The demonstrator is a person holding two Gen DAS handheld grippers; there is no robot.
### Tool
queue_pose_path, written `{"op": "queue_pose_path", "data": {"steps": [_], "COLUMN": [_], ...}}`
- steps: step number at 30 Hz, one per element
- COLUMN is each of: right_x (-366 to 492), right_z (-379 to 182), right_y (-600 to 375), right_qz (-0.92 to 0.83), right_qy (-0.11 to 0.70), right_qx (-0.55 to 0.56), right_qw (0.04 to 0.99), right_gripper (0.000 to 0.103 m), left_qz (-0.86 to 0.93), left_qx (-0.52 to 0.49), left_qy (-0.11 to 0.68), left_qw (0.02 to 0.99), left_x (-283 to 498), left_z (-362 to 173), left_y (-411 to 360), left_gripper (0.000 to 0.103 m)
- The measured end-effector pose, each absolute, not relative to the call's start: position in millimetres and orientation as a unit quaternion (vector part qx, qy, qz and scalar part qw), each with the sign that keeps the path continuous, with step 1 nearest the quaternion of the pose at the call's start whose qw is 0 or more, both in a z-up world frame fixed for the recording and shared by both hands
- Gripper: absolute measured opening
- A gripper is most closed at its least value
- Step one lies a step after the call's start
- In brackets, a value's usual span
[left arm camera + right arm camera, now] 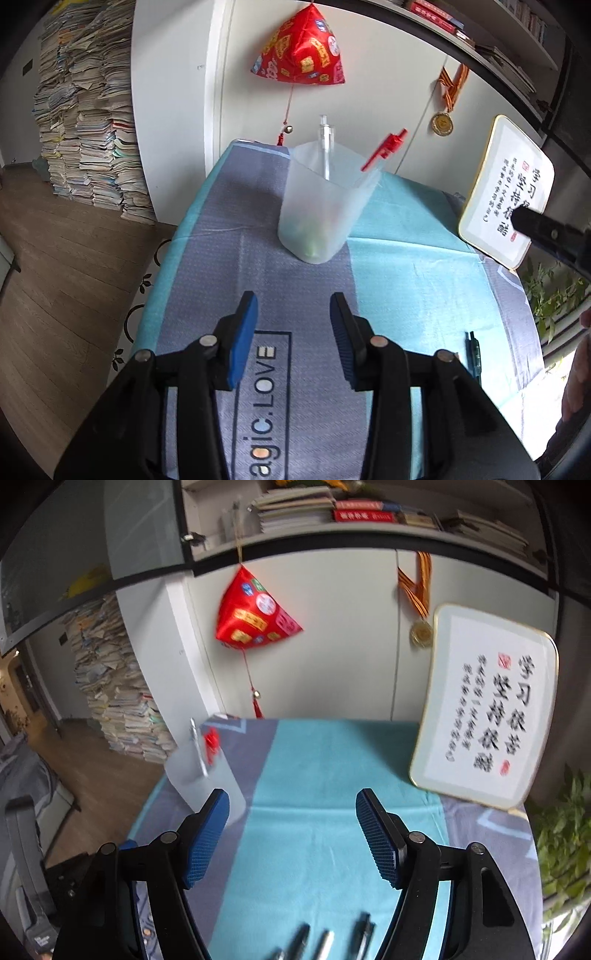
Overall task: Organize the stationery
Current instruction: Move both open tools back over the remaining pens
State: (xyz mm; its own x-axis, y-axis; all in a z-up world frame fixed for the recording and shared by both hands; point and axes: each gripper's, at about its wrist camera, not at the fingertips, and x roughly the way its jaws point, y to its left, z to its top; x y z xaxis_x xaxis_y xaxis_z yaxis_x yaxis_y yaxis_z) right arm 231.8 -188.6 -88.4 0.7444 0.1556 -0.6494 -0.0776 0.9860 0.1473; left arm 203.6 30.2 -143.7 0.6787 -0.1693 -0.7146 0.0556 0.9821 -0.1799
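Note:
A translucent plastic cup [325, 206] stands on the table cloth [424, 280], holding a clear pen [325, 147], a red pen [384, 149] and something green at its bottom. My left gripper [293, 325] is open and empty, a little in front of the cup. A dark teal pen [474, 356] lies on the cloth to its right. My right gripper [291, 830] is open and empty above the cloth; several pens [325, 941] lie blurred below it. The cup [207, 775] is to its left. The right gripper's finger shows in the left wrist view [550, 232].
A framed calligraphy plaque [487, 709] leans on the wall at the back right. A red hanging ornament [301, 48] and a medal [443, 123] hang on the wall. Stacks of papers [88, 122] stand on the floor to the left. A green plant [561, 842] is at right.

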Motion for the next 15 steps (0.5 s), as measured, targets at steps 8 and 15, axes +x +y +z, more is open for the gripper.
{"op": "queue_pose_path", "data": {"steps": [8, 15], "right_x": [214.2, 204.2], "right_z": [-143.8, -174.5], "right_y": [-250.9, -251.7], "right_qz": [-0.006, -0.007], "right_qy": [0.485, 0.538], "right_qx": [0.115, 0.088], "right_qw": [0.867, 0.838], "right_gripper": [0.084, 0.084], "left_qz": [-0.086, -0.078], "left_qx": [-0.001, -0.018], "left_qy": [0.489, 0.544], "left_qw": [0.868, 0.836], "left_x": [190.6, 184.2], "left_z": [-172.5, -189.0], "left_y": [-29.1, -49.5], "left_gripper": [0.054, 0.054]}}
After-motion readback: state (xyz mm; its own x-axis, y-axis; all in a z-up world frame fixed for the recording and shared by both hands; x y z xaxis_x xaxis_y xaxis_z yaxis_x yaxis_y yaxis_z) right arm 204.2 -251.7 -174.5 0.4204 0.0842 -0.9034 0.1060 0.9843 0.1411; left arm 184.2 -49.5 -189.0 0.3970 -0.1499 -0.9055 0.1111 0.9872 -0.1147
